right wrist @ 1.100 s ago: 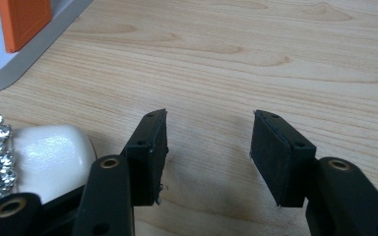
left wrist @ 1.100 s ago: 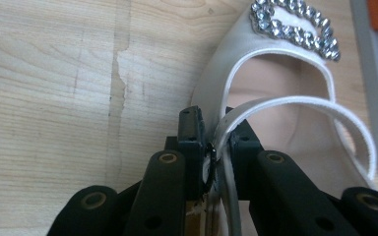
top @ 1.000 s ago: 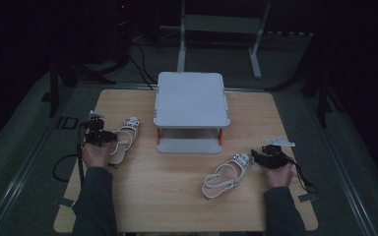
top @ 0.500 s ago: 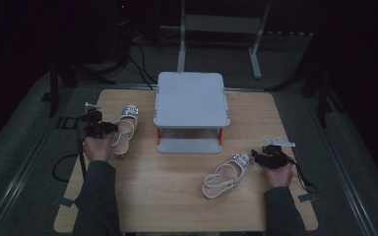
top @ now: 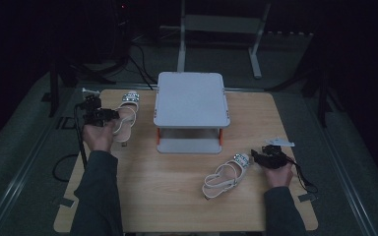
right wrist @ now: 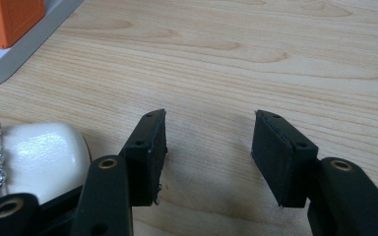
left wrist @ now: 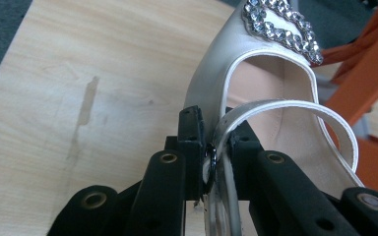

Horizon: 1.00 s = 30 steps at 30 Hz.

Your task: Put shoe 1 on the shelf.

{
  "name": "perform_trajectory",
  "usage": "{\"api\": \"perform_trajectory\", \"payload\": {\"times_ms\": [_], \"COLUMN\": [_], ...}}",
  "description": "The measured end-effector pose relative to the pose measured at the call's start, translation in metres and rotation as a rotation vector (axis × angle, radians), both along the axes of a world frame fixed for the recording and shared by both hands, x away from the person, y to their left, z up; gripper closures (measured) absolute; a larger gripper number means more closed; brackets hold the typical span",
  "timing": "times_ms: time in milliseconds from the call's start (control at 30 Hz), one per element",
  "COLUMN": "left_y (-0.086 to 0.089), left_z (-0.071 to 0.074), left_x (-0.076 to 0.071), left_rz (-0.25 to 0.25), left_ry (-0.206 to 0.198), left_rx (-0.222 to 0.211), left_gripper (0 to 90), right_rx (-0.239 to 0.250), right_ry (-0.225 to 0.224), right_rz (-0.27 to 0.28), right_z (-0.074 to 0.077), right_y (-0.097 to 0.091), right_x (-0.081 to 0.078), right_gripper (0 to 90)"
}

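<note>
High view: left tool point(top: 109, 116) raised with sandal point(top: 126, 114)

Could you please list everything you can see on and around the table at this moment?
Sandal in left gripper: one, white with rhinestone trim, table's left side, strap clamped.
Sandal by right gripper: one, white, lying on the table's front right.
Shelf rack: one, grey with orange legs, table's middle back.
Table: one, light wood.
Metal stand: one, grey, on the floor behind.
Left gripper: black, fingers shut on the strap.
Right gripper: black, fingers open beside the second sandal.
</note>
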<state>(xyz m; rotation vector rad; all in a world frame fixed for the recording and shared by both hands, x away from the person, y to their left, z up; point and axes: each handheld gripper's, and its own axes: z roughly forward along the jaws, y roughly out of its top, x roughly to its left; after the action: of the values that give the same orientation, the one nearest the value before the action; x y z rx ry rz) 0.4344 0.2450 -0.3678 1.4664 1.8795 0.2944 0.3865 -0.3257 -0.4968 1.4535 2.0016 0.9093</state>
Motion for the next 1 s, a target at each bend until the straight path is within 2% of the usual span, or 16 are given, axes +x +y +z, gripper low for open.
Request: {"api": "perform_trajectory", "payload": {"times_ms": [233, 433, 500, 833, 1000], "left_y": [-0.011, -0.021, -0.023, -0.037, -0.062], "left_z": [0.027, 0.053, 0.058, 0.082, 0.099], "left_x": [0.007, 0.013, 0.017, 0.026, 0.031], "left_rz": [0.013, 0.004, 0.006, 0.022, -0.009], "left_ry": [-0.021, -0.055, -0.057, -0.088, -0.1], "left_rx": [-0.037, -0.053, -0.077, -0.117, -0.117], "left_gripper": [80.8, 80.8, 80.8, 80.5, 80.3], "right_rx": [0.003, 0.005, 0.005, 0.002, -0.005], "right_ry": [-0.003, -0.006, -0.006, -0.002, -0.005], "right_rz": [-0.002, -0.006, -0.007, -0.006, -0.003], "right_z": [0.001, 0.001, 0.001, 0.0, 0.0], "right_y": [0.0, -0.001, -0.001, 0.0, 0.001], "right_x": [0.0, 0.0, 0.0, 0.001, 0.001], "right_gripper": [46.9, 46.9, 46.9, 46.9, 46.9]}}
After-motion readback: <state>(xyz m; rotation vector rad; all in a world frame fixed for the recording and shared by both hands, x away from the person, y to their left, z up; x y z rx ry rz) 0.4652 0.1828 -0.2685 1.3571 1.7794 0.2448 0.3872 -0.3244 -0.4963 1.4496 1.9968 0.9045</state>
